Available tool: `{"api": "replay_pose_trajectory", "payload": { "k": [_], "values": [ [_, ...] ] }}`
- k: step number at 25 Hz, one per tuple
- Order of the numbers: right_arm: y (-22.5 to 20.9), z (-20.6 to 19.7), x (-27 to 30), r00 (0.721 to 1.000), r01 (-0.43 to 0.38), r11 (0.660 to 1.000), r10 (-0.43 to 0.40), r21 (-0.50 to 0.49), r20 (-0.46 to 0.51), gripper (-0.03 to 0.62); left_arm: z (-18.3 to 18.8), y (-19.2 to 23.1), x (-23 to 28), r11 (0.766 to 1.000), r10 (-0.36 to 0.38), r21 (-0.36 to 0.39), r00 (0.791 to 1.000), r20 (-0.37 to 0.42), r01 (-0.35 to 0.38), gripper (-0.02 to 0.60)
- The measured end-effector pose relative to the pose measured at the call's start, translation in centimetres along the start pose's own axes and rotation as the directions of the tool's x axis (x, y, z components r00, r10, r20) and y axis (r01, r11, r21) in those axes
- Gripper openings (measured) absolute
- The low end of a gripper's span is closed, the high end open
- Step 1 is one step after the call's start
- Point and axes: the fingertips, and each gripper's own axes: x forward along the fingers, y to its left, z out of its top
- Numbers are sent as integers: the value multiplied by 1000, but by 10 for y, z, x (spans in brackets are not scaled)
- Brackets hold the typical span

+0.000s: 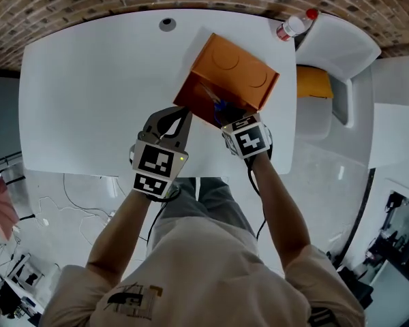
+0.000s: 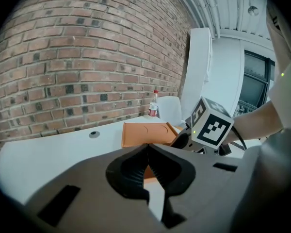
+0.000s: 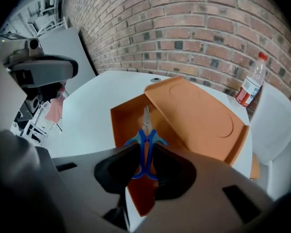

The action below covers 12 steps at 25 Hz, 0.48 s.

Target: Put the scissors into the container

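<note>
An orange box (image 1: 235, 70) lies on its side on the white table (image 1: 88, 94), its open side facing me. My right gripper (image 1: 226, 118) is shut on blue-handled scissors (image 3: 145, 144). The blades point forward into the box's opening (image 3: 131, 118), and the blue handles sit between the pads. In the head view the scissors (image 1: 218, 105) show just at the box's front edge. My left gripper (image 1: 179, 114) is at the box's front left corner, its jaws closed together with nothing between them (image 2: 148, 152). The box (image 2: 145, 132) lies straight ahead of it.
A clear plastic bottle with a red cap (image 1: 294, 24) stands at the table's far right corner. A white chair (image 1: 334, 46) with something yellow (image 1: 313, 82) beside it is to the right. A round cable hole (image 1: 167, 24) is at the table's back edge.
</note>
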Motion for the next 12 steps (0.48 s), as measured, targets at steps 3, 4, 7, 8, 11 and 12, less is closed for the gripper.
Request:
{"api": "replay_pose_trajectory", "payload": {
  "k": [3,4,7,8,11,12],
  "values": [
    [-4,1,10,999,16,1000,-16,-7,-28,87,-3,5,6,1000,3,-10,1000,-9,-3,9],
    [-5,1,13,999,19,1000,-20,-13,-41,87,-3,7,8,1000,4,-12,1000,-10,-5,9],
    [-7,-1,22,996,24,999,-27,-29,-86,87,-5,11,11,1000,2,-14,1000,-18,-2,9],
    [-7,-2,25,995,28,999,-32,-39,-99,87,-6,12,12,1000,1,-15,1000,-20,-2,9],
    [-10,-3,32,991,46,997,-54,-68,-122,87,-8,14,13,1000,0,-19,1000,-26,0,9],
    [-10,-4,34,990,47,996,-56,-73,-130,87,-8,14,14,1000,-2,-20,1000,-27,1,9]
  ]
}}
